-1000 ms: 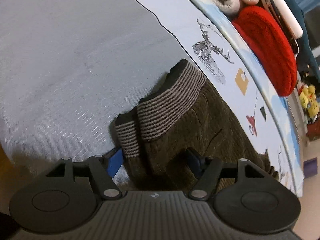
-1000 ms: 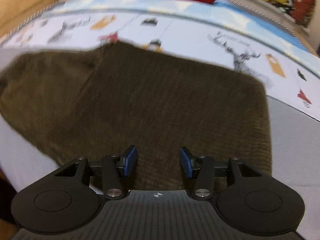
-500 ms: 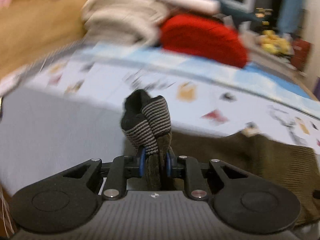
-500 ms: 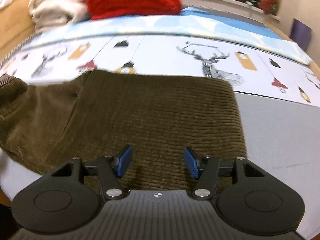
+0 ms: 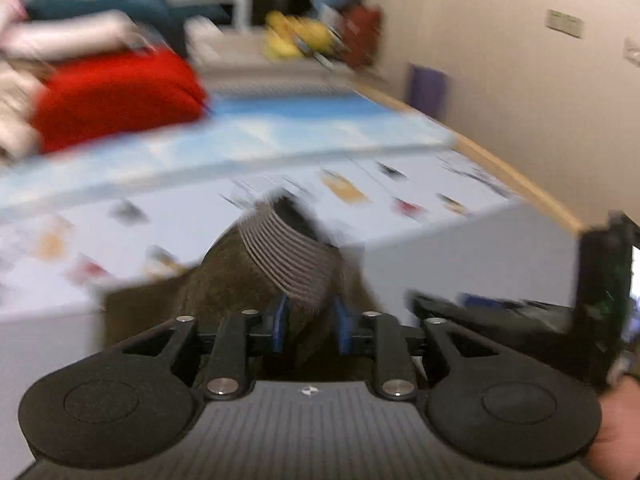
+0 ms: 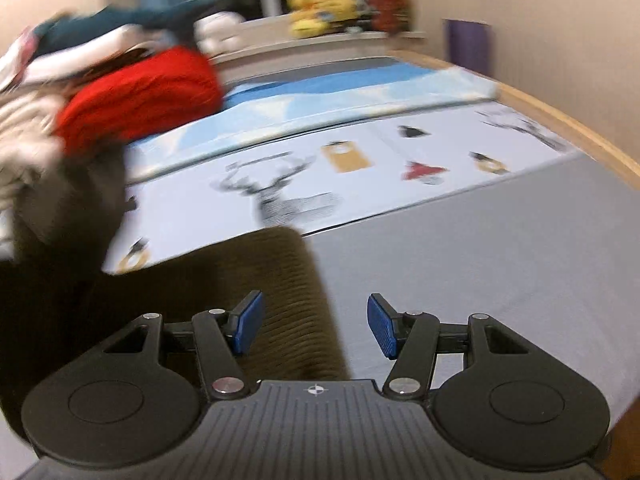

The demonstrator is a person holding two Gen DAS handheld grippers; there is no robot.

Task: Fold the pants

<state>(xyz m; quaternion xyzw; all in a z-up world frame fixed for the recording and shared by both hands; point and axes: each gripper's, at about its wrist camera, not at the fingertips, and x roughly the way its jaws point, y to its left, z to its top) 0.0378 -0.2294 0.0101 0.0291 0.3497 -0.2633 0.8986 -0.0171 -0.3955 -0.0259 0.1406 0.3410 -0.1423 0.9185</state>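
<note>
Brown corduroy pants [image 6: 256,280] lie on the bed's grey sheet [image 6: 480,260]. Their striped leg cuffs [image 5: 288,256] stick up between the blue pads of my left gripper [image 5: 310,328], lifted off the bed with brown cloth [image 5: 228,280] hanging below. The jaws are opening, and cloth still fills the gap and touches both pads. My right gripper [image 6: 316,328] is open over the pants' right edge, with nothing between its fingers. A blurred raised part of the pants [image 6: 68,216] shows at the left. The right gripper [image 5: 480,304] also appears, blurred, in the left wrist view.
A printed cover [image 6: 360,160] with deer and small pictures lies beyond the pants. Red folded cloth [image 6: 140,96] and pale blankets are stacked at the back left. A wooden bed edge [image 6: 560,124] runs along the right by the wall. Yellow toys [image 6: 320,12] sit on a shelf behind.
My left gripper shut on the striped cuffs, lifted them and carried them to the right across the bed. My right gripper slid to the pants' right edge and stayed open.
</note>
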